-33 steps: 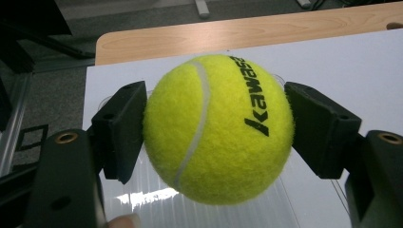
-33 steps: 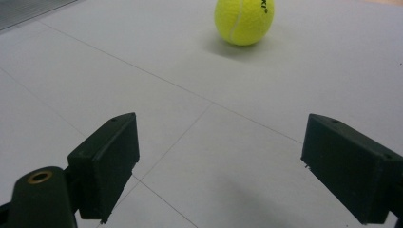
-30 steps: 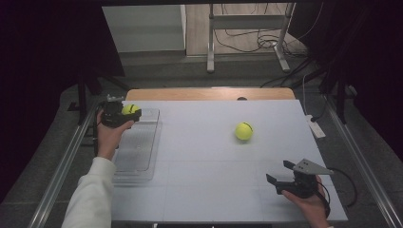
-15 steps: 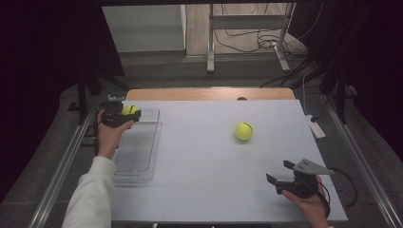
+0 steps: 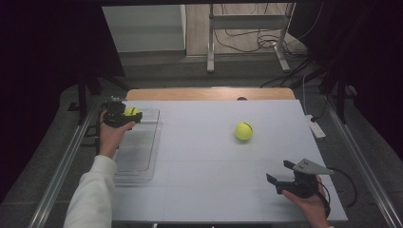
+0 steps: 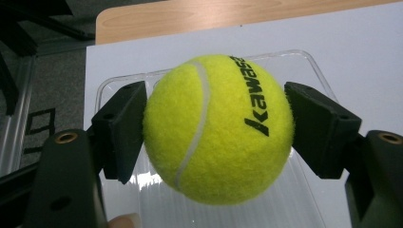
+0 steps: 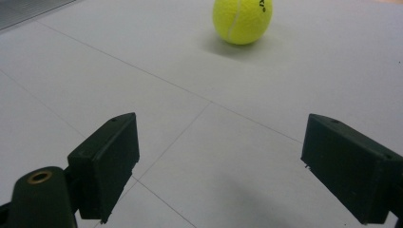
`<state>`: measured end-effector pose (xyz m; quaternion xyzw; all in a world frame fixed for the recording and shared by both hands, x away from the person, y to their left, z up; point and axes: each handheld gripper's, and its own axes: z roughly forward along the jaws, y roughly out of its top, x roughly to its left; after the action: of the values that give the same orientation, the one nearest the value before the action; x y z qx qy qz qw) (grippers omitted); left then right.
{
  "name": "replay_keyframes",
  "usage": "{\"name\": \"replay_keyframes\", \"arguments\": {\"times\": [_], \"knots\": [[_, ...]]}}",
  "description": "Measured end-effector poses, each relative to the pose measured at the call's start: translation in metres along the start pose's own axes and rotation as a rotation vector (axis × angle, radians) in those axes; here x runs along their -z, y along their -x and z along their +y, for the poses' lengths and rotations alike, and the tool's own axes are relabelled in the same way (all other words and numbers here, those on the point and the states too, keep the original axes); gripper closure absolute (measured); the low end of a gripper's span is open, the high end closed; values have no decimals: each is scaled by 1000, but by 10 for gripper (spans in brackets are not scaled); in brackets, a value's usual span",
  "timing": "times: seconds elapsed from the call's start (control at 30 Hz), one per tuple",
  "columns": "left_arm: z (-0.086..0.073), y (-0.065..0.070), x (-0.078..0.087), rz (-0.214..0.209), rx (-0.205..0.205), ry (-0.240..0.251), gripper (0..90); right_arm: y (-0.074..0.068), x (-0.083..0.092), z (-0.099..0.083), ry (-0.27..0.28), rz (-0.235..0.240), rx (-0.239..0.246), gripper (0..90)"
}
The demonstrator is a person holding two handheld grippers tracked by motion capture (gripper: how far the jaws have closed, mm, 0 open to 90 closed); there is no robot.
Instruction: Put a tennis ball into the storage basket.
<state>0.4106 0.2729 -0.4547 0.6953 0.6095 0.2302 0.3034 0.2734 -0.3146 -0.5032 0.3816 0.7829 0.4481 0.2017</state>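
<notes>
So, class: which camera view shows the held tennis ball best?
The left gripper view: the held tennis ball sits large, seam and lettering clear. The high view shows it small above the clear tray.

The left claw (image 5: 127, 115) is clamped tight at arm's reach, while the right claw (image 5: 280, 173) rests low, jaws spread wide.

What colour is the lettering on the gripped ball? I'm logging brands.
Black, on the yellow-green tennis ball; clearest in the left gripper view.
</notes>
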Motion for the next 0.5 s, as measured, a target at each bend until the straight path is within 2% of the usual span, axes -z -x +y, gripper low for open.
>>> {"name": "replay_keyframes", "arguments": {"times": [0.5], "knots": [[-2, 2, -9, -7, -20, -49, 270, 0, 0, 0, -1, 0, 0, 125]]}}
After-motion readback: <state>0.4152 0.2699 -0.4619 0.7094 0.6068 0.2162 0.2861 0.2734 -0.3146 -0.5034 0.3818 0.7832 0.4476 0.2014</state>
